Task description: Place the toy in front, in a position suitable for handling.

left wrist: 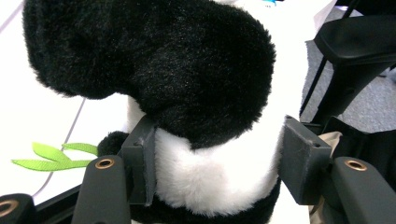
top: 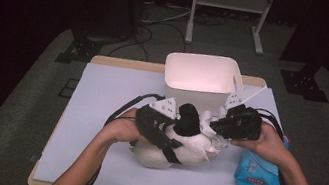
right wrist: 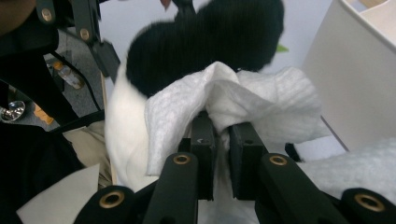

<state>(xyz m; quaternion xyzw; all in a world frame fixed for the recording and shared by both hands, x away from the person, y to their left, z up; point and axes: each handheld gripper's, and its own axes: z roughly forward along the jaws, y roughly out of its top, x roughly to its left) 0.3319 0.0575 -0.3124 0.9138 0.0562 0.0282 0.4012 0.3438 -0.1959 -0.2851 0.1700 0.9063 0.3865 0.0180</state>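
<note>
Left gripper (left wrist: 217, 163) clamping the plush panda (left wrist: 187, 93), right gripper (right wrist: 222, 140) pinching a tissue (right wrist: 243, 93), wiping it; next, rub across fur.

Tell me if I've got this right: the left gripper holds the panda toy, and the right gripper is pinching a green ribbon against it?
Not quite. The right gripper is pinching a white tissue, not a green ribbon, as the right gripper view shows. The rest stands: the left gripper holds the panda toy, and the tissue lies against its fur.
</note>
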